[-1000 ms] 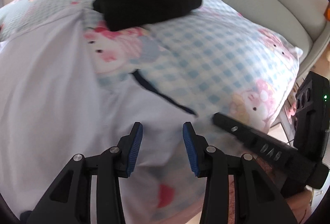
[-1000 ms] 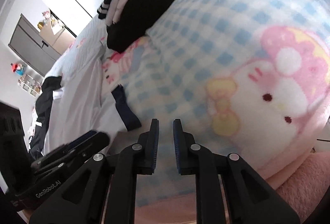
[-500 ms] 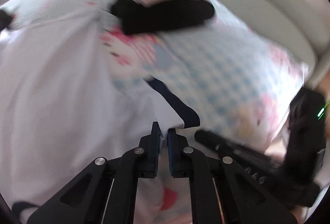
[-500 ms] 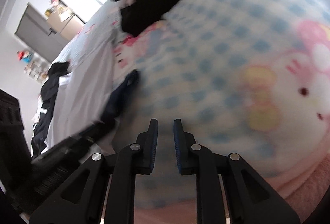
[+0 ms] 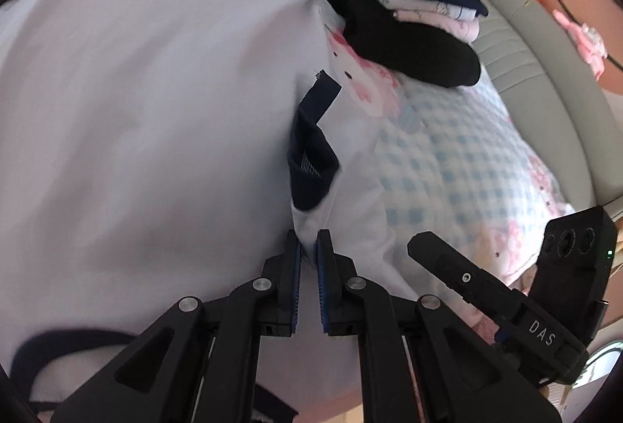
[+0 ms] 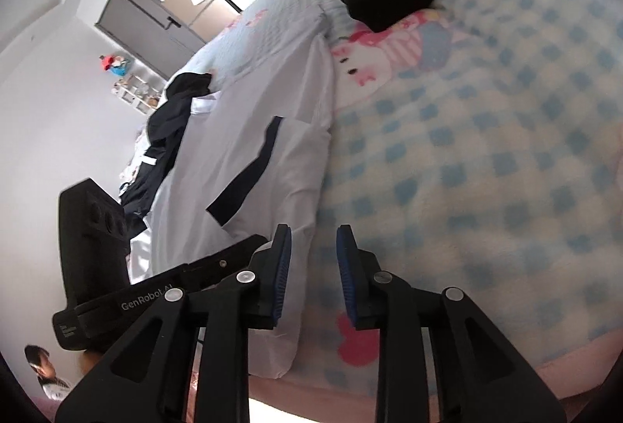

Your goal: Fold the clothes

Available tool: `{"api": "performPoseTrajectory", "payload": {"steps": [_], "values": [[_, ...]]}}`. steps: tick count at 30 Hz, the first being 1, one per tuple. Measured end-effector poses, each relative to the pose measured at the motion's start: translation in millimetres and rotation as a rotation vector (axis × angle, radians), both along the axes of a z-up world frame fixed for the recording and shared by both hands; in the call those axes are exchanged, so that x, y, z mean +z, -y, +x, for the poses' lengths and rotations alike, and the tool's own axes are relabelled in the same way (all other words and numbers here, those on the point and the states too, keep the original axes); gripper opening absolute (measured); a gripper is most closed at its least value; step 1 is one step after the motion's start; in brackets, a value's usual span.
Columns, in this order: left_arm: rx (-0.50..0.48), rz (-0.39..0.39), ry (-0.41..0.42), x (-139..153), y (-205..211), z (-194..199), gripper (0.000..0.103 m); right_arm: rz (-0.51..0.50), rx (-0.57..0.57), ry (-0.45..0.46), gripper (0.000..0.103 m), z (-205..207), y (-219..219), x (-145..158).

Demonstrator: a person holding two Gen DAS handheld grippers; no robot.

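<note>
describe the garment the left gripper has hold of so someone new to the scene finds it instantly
On the bed covered by a blue-checked cartoon blanket, look at the big pale sheet of cloth spread over its left part, beside the stack of folded clothes. That is the white shirt, pinched at its sleeve by the left gripper. Navy sleeve trim marks it out; the stack's bottom item is black.

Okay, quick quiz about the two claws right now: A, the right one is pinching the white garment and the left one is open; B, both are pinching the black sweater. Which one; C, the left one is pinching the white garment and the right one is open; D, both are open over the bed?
C: the left claw has white garment fabric clamped between its pads, while the right claw stands open with nothing in it.
</note>
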State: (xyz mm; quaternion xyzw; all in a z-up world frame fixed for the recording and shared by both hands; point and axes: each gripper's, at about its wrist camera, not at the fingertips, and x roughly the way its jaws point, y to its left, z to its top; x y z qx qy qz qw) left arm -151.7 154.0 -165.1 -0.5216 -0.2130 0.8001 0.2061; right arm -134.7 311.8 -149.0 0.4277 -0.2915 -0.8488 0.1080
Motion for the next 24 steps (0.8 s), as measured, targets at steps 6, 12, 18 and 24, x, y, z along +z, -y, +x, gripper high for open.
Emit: {"api": "performPoseTrajectory", "payload": {"steps": [6, 12, 18, 24], "values": [[0.017, 0.154, 0.031, -2.9, 15.1, -9.6, 0.039, 0.067, 0.132, 0.031, 0.034, 8.8, 18.5, 1.3], [-0.023, 0.084, -0.020, 2.5, -19.0, -20.3, 0.030, 0.224, 0.103, 0.090, 0.034, 17.1, 20.8, -8.3], [0.044, 0.016, -0.073, 4.5, -14.3, -10.4, 0.001, 0.292, 0.066, 0.127, 0.031, 24.4, 16.7, -14.3], [0.110, 0.024, -0.080, 9.2, 15.7, -2.0, 0.001, 0.332, 0.075, 0.135, 0.032, 32.5, 19.2, -12.8]]}}
